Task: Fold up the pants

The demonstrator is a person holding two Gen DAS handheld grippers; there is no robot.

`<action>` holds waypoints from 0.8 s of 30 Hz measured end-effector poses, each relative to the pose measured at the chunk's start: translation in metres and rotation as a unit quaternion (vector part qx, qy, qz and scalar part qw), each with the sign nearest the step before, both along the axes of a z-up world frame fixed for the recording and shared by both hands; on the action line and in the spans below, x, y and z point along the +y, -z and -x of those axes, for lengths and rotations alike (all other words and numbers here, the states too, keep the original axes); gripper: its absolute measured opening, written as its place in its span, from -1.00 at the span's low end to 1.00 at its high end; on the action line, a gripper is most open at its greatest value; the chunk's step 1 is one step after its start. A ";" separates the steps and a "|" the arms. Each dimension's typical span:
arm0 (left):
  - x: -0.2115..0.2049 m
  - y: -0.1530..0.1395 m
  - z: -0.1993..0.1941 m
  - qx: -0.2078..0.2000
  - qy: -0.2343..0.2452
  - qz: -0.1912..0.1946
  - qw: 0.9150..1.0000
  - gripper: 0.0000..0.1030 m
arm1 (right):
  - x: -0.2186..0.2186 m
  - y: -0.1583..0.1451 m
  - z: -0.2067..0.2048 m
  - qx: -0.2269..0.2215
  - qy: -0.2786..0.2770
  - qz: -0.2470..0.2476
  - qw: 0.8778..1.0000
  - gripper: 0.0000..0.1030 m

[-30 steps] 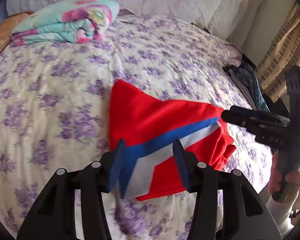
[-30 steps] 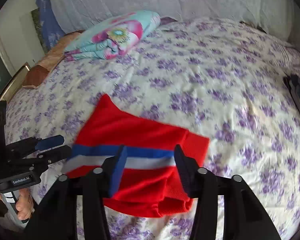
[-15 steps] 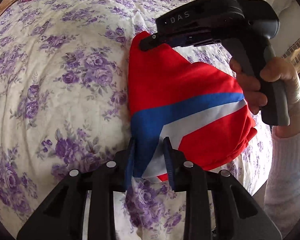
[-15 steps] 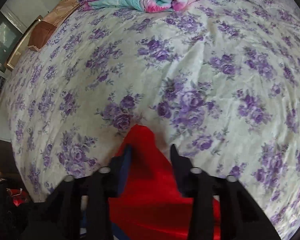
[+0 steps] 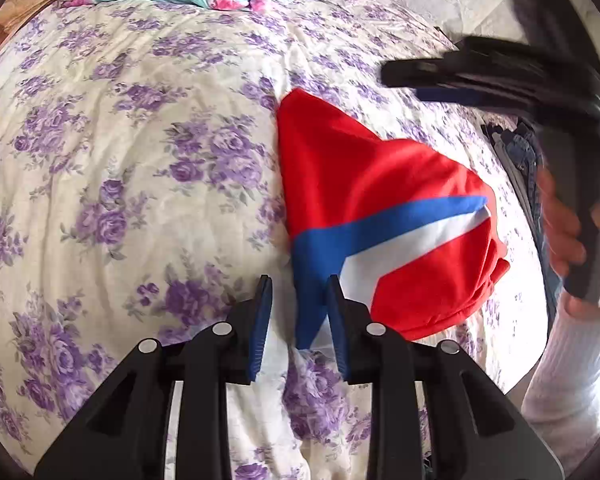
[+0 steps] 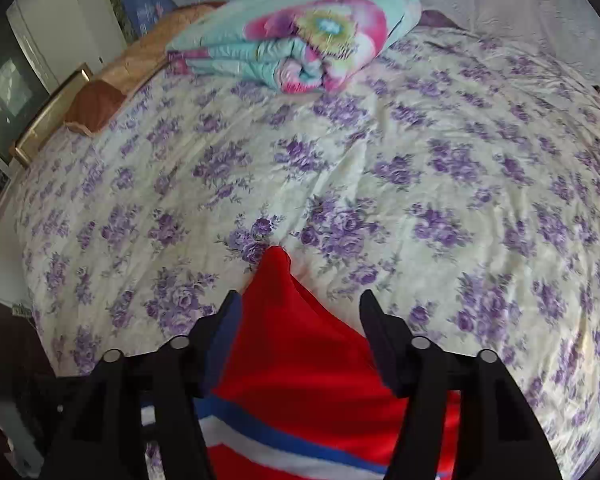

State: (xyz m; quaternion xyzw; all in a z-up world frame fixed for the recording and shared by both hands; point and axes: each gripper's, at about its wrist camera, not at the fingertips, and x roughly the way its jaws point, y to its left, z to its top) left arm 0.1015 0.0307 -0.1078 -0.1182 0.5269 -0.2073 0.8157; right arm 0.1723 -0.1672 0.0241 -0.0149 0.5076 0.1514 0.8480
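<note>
The red pants (image 5: pixel 364 184) with a blue and white stripe lie folded on the floral bedsheet (image 5: pixel 140 160). My left gripper (image 5: pixel 298 300) is open, its fingers astride the near blue corner of the pants without closing on it. My right gripper (image 6: pixel 296 308) is open and empty, hovering over the far red corner of the pants (image 6: pixel 284 320). It also shows in the left wrist view (image 5: pixel 460 76), raised above the pants and blurred.
A rolled teal and pink quilt (image 6: pixel 300 40) lies at the head of the bed. Dark folded clothes (image 5: pixel 520 160) sit at the bed's right edge. A brown pillow (image 6: pixel 96 104) and a wooden frame (image 6: pixel 48 112) are at the far left.
My left gripper has opened and let go of the striped corner. My right gripper has opened wider, released the red corner and lifted back from the pants.
</note>
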 end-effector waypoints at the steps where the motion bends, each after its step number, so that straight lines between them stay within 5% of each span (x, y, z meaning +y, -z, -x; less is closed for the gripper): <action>1: 0.004 0.002 -0.005 0.011 -0.001 0.008 1.000 -0.49 | -0.014 -0.008 0.017 -0.009 0.010 -0.014 1.000 0.45; 8: -0.006 0.033 -0.051 0.093 0.032 0.088 0.991 -0.35 | -0.083 0.003 0.146 -0.046 0.094 -0.016 0.994 0.45; 12: -0.029 0.029 -0.048 0.088 0.037 0.095 0.991 -0.27 | -0.123 0.039 0.191 -0.032 0.172 -0.119 0.977 0.45; 14: -0.035 0.022 -0.041 0.065 0.039 0.080 0.994 -0.45 | -0.141 0.058 0.198 -0.018 0.213 -0.171 0.962 0.45; 19: -0.032 0.022 -0.036 0.060 0.041 0.077 0.994 -0.51 | -0.165 0.094 0.170 0.033 0.225 -0.314 0.922 0.46; 24: -0.015 0.036 -0.039 0.089 0.039 0.113 0.989 -0.51 | -0.162 0.115 0.132 0.077 0.225 -0.348 0.907 0.48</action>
